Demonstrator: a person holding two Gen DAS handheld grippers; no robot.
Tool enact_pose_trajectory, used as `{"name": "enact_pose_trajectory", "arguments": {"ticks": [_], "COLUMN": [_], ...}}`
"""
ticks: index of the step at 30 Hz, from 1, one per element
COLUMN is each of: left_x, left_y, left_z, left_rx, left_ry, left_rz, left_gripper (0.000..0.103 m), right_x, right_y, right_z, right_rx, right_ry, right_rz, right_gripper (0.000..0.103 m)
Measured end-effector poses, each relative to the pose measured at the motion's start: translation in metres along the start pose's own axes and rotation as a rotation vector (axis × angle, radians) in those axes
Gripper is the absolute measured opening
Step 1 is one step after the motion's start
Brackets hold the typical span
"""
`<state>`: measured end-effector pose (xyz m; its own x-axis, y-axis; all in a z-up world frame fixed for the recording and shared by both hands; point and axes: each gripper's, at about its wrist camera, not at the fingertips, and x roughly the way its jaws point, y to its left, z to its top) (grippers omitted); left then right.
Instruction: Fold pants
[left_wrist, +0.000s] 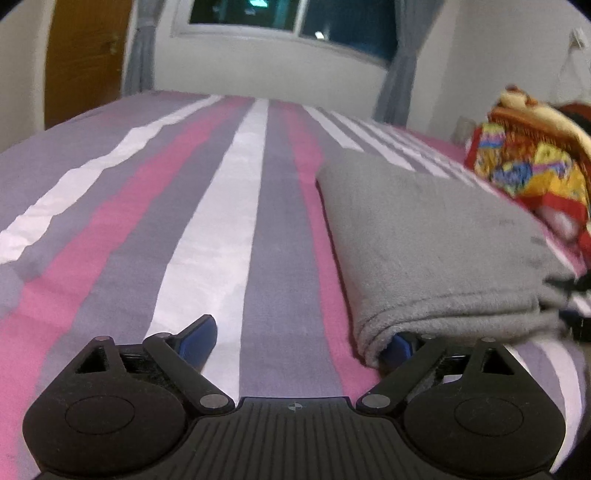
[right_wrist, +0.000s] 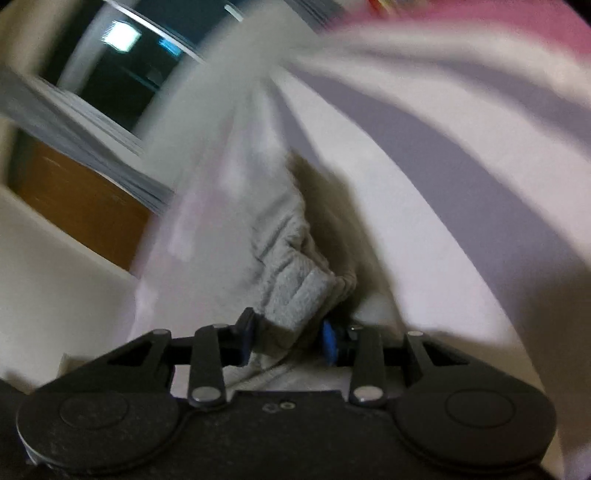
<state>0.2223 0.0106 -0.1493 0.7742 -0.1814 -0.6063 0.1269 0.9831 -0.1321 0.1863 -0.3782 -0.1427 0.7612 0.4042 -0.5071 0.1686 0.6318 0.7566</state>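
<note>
Grey fleece pants (left_wrist: 436, 236) lie folded into a thick rectangle on the right side of the striped bed sheet (left_wrist: 207, 229). My left gripper (left_wrist: 299, 338) is low over the sheet at the pants' near left corner and stands wide open. Its right finger (left_wrist: 399, 345) is tucked under the folded edge, and its left finger (left_wrist: 199, 332) rests over bare sheet. In the right wrist view, which is blurred and rolled, my right gripper (right_wrist: 287, 341) is shut on a ribbed grey hem of the pants (right_wrist: 295, 291). The cloth fills the gap between both blue pads.
A bright red and yellow patterned blanket (left_wrist: 524, 162) is heaped at the bed's right edge, just beyond the pants. A dark window (left_wrist: 288, 18) with grey curtains and a wooden door (left_wrist: 85, 55) stand behind the bed. Striped sheet stretches left of the pants.
</note>
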Motion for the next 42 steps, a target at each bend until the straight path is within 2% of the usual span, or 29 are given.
{"name": "enact_pose_trajectory", "arguments": {"ticks": [2, 3, 4, 6, 8, 9, 10, 11, 12, 14, 15, 16, 18, 19, 21, 23, 25, 26, 27, 29, 30, 32, 35, 38, 39, 41, 42], "left_x": [-0.014, -0.023, -0.033, -0.042, -0.035, -0.026, -0.013, 0.001, 0.019, 0.053, 0.057, 0.058, 0.055, 0.052, 0.059, 0.078, 0.102, 0.111, 0.129, 0.154, 0.159, 0.158, 0.134, 0.112, 0.106, 0.099, 0.093], "left_y": [0.005, 0.011, 0.018, 0.027, 0.028, 0.024, 0.02, 0.014, 0.008, -0.003, -0.004, -0.004, -0.003, -0.002, -0.004, -0.006, -0.01, -0.012, -0.014, -0.016, -0.018, -0.022, -0.021, -0.02, -0.019, -0.015, -0.015], "left_z": [0.002, 0.003, 0.005, 0.014, 0.034, 0.045, 0.054, 0.06, 0.062, 0.055, 0.055, 0.059, 0.068, 0.074, 0.09, 0.104, 0.119, 0.125, 0.129, 0.127, 0.127, 0.129, 0.13, 0.105, 0.092, 0.086, 0.086], "left_rx": [0.016, 0.009, -0.009, -0.034, -0.057, -0.063, -0.063, -0.056, -0.04, -0.004, -0.004, -0.007, -0.026, -0.026, -0.014, -0.01, -0.008, -0.016, -0.028, -0.04, -0.016, 0.005, -0.014, 0.017, 0.026, 0.024, 0.011], "left_ry": [0.039, 0.043, 0.027, -0.029, -0.06, -0.065, -0.051, -0.019, 0.028, 0.143, 0.129, 0.136, 0.12, 0.077, 0.037, 0.046, 0.054, 0.063, 0.106, 0.184, 0.171, 0.179, 0.158, 0.151, 0.132, 0.113, 0.121], "left_rz": [-0.036, -0.059, -0.069, -0.084, -0.093, -0.097, -0.109, -0.116, -0.108, -0.1, -0.109, -0.115, -0.131, -0.152, -0.162, -0.151, -0.146, -0.143, -0.133, -0.123, -0.118, -0.112, -0.129, -0.118, -0.119, -0.116, -0.108], "left_gripper": [0.091, 0.091, 0.091, 0.091, 0.091, 0.093, 0.098, 0.103, 0.103, 0.103, 0.103, 0.103, 0.103, 0.103, 0.103, 0.103, 0.103, 0.103, 0.103, 0.103, 0.103, 0.103, 0.103, 0.103, 0.103, 0.103, 0.103], "right_x": [-0.01, -0.02, -0.039, -0.06, -0.054, -0.046, -0.035, -0.026, -0.016, 0.015, 0.023, 0.026, 0.025, 0.021, 0.012, 0.016, 0.034, 0.044, 0.054, 0.093, 0.095, 0.096, 0.083, 0.061, 0.055, 0.064, 0.069], "right_y": [0.004, 0.009, 0.016, 0.028, 0.039, 0.045, 0.053, 0.058, 0.06, 0.049, 0.037, 0.028, 0.026, 0.031, 0.044, 0.054, 0.064, 0.068, 0.069, 0.063, 0.058, 0.054, 0.065, 0.072, 0.071, 0.062, 0.053], "right_z": [0.005, 0.006, 0.007, 0.01, 0.018, 0.023, 0.025, 0.026, 0.027, 0.027, 0.026, 0.029, 0.036, 0.04, 0.047, 0.061, 0.073, 0.076, 0.077, 0.081, 0.081, 0.081, 0.082, 0.077, 0.069, 0.05, 0.041], "right_rx": [0.002, -0.029, -0.095, -0.232, -0.332, -0.376, -0.426, -0.462, -0.488, -0.492, -0.454, -0.401, -0.391, -0.405, -0.453, -0.468, -0.483, -0.503, -0.524, -0.553, -0.539, -0.517, -0.531, -0.559, -0.566, -0.61, -0.613], "right_ry": [0.003, -0.033, -0.111, -0.199, -0.176, -0.152, -0.143, -0.145, -0.136, -0.025, 0.019, 0.026, 0.061, 0.046, -0.046, -0.089, -0.081, -0.071, -0.051, 0.074, 0.09, 0.084, 0.062, 0.031, 0.047, 0.155, 0.208], "right_rz": [0.02, 0.0, -0.029, -0.059, -0.099, -0.119, -0.161, -0.2, -0.238, -0.351, -0.346, -0.302, -0.279, -0.273, -0.263, -0.228, -0.222, -0.233, -0.254, -0.356, -0.349, -0.333, -0.329, -0.281, -0.266, -0.321, -0.318], "right_gripper": [0.043, 0.053, 0.068, 0.075, 0.082, 0.093, 0.101, 0.103, 0.103, 0.103, 0.102, 0.103, 0.103, 0.103, 0.103, 0.103, 0.103, 0.103, 0.103, 0.103, 0.102, 0.103, 0.103, 0.103, 0.103, 0.103, 0.102]}}
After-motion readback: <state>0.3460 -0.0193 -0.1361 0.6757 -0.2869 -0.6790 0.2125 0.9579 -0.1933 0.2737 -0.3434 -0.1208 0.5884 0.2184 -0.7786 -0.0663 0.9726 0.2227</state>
